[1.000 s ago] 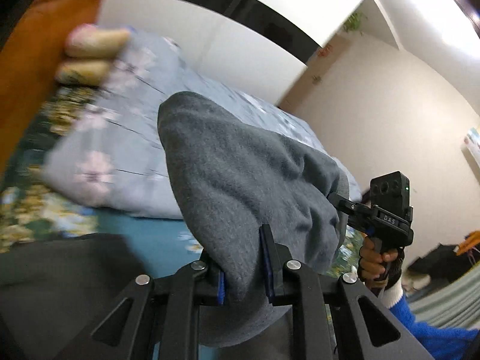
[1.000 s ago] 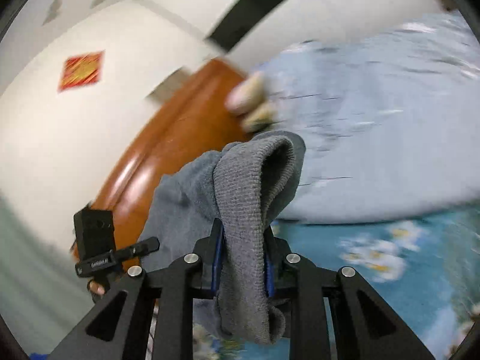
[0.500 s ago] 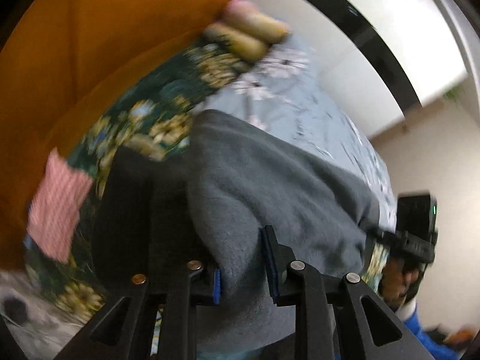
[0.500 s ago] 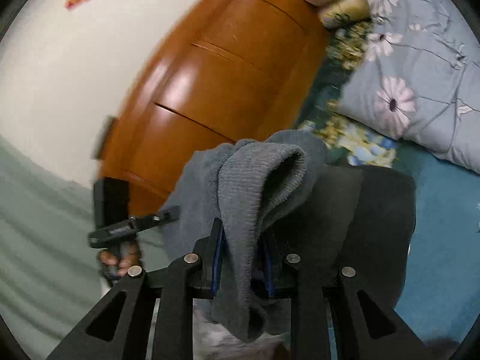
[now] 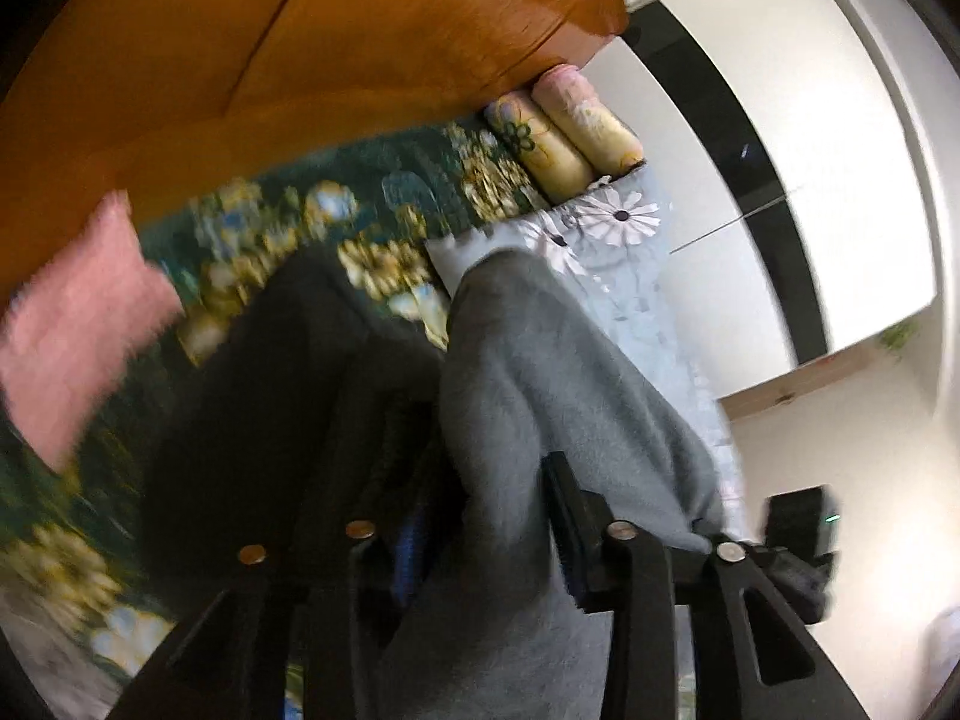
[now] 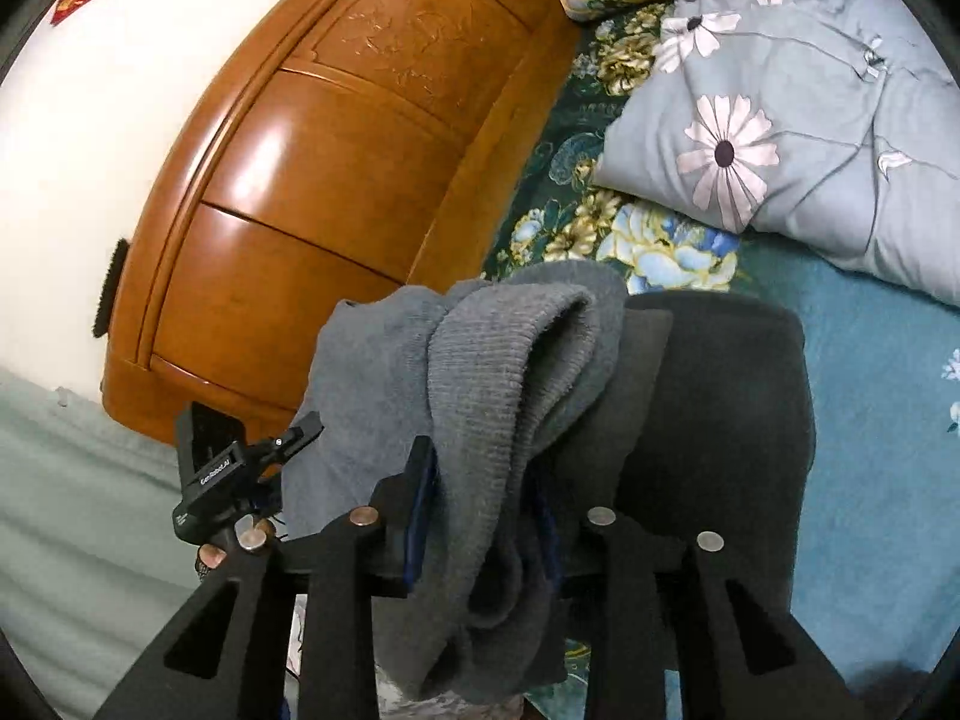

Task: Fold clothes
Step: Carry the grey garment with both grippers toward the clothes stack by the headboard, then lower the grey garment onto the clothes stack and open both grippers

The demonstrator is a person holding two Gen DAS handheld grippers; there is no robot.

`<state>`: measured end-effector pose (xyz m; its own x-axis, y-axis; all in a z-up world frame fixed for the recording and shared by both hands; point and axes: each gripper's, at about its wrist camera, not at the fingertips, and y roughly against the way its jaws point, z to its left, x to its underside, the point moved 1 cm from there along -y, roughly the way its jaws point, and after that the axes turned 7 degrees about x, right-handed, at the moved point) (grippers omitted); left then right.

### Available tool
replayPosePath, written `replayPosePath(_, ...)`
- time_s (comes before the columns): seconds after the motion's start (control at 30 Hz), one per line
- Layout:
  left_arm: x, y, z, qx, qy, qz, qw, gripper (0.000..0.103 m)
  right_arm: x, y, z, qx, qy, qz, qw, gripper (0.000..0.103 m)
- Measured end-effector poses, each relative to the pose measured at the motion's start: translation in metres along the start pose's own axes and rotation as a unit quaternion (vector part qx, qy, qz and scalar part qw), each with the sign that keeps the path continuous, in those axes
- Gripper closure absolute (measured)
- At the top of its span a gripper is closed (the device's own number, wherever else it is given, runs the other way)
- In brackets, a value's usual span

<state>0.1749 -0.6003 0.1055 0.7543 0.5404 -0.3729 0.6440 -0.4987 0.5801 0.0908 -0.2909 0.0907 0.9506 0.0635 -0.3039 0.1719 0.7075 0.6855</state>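
Both grippers hold the grey sweater (image 6: 516,372) up off the bed (image 6: 870,420). The right gripper (image 6: 483,504) has its fingers pinching a ribbed edge, perhaps the hem or a cuff; the left gripper (image 5: 480,534) has its fingers pinching another part of the same cloth. The sweater hangs bunched between them, above a dark garment (image 6: 720,420) that lies flat on the bed near the headboard (image 6: 312,180) and quilt (image 6: 780,120). No fold shows in the grey sweater; judging by this, spreading and folding it are all left.

Sweater (image 6: 510,360) over dark garment (image 6: 720,420) on bed (image 6: 870,480); quilt (image 6: 810,120) behind, headboard (image 6: 330,180) left.
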Motion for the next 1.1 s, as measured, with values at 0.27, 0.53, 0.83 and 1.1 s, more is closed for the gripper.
replayPosePath(0.27, 0.005, 0.01, -0.047, -0.093, -0.086, -0.067, 0.9897, 0.05, -0.007, 0.034, -0.012, 0.045, 0.016, -0.035, 0.998, 0.057)
replayPosePath(0.53, 0.039, 0.008, -0.099, -0.091, -0.215, -0.049, 0.9712, 0.05, 0.013, 0.074, 0.053, 0.09, 0.164, -0.112, 0.976, 0.057)
replayPosePath(0.83, 0.025, -0.041, -0.059, -0.126, -0.177, -0.011, 0.9761, 0.05, 0.038, -0.007, 0.079, 0.129, 0.269, -0.056, 0.953, 0.057)
replayPosePath(1.1, 0.023, -0.055, -0.057, -0.128, -0.17, -0.003, 0.9771, 0.05, 0.025, -0.02, 0.069, 0.153, 0.232, -0.05, 0.959, 0.057)
